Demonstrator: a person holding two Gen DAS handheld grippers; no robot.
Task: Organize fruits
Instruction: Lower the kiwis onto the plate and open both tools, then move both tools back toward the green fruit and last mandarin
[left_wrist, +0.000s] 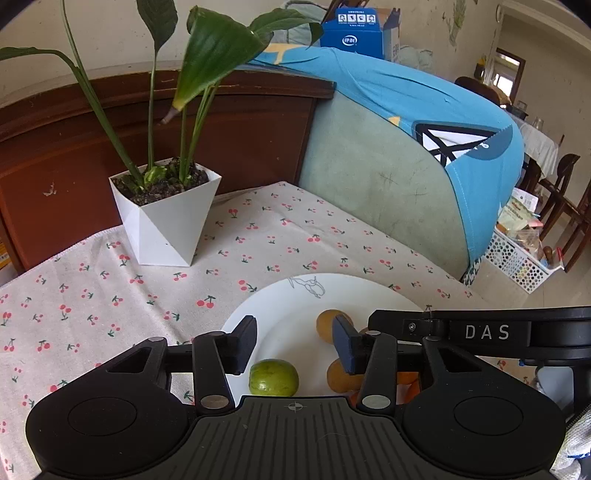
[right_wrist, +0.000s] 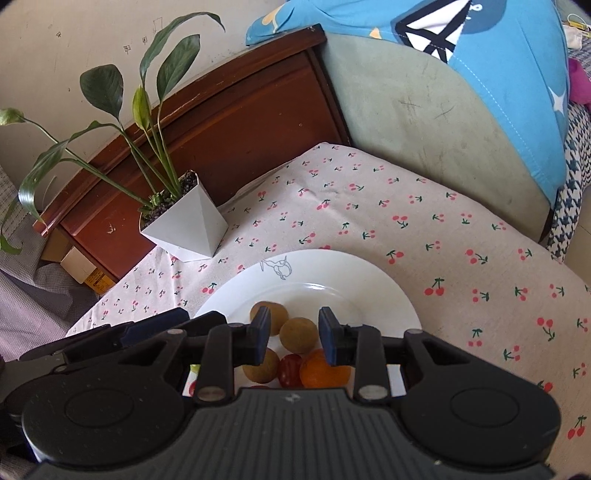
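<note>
The right tool (right_wrist: 291, 338) hung over a white plate (right_wrist: 369, 284) on a cherry-print cloth (right_wrist: 424, 229), its jaws apart with nothing gripped between them. On the plate lay three brown fruits (right_wrist: 298, 334), a small red fruit (right_wrist: 290, 369) and an orange fruit (right_wrist: 321, 371), bunched close together. A potted plant (right_wrist: 184, 225) stood on the cloth beyond the plate.

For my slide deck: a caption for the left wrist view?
Open left gripper above a green fruit on a white plate.
</note>
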